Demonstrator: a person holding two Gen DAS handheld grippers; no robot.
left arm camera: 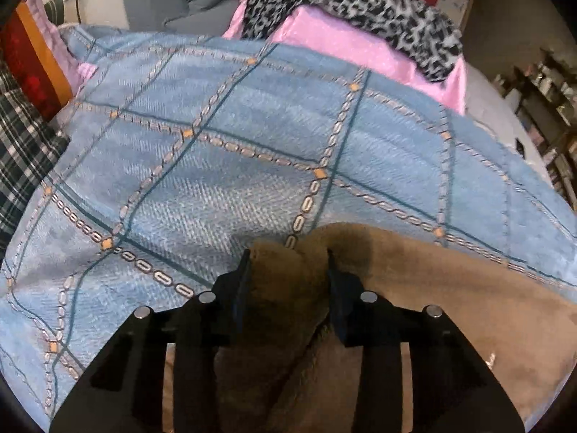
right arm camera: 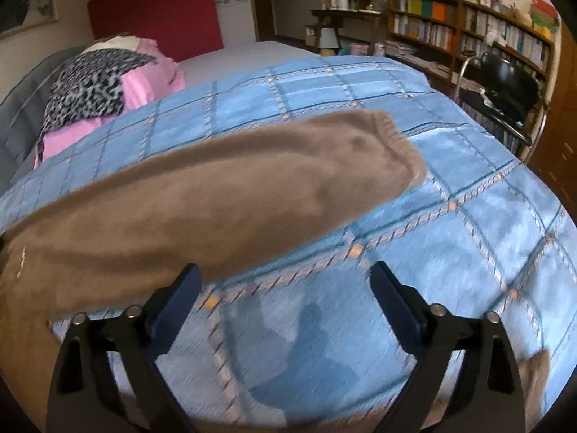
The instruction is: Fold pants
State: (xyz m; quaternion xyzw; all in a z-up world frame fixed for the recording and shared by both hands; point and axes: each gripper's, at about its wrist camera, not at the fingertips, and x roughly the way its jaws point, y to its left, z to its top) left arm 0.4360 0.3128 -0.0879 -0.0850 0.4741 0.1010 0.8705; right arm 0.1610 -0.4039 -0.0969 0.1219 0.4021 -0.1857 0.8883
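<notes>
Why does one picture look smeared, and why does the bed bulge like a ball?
Right wrist view: streaky motion blur across the blanket and brown pants, with a dark shadow low on the blanket. Left wrist view: sharper, the weave is crisp, dim around the pants between the left gripper's fingers. In both, the fisheye lens curves everything and blackens the corners.

Open blue bedspread (right arm camera: pixel 450 166) ahead; pink-and-leopard clothes pile (right arm camera: pixel 101 90) far-left.
</notes>
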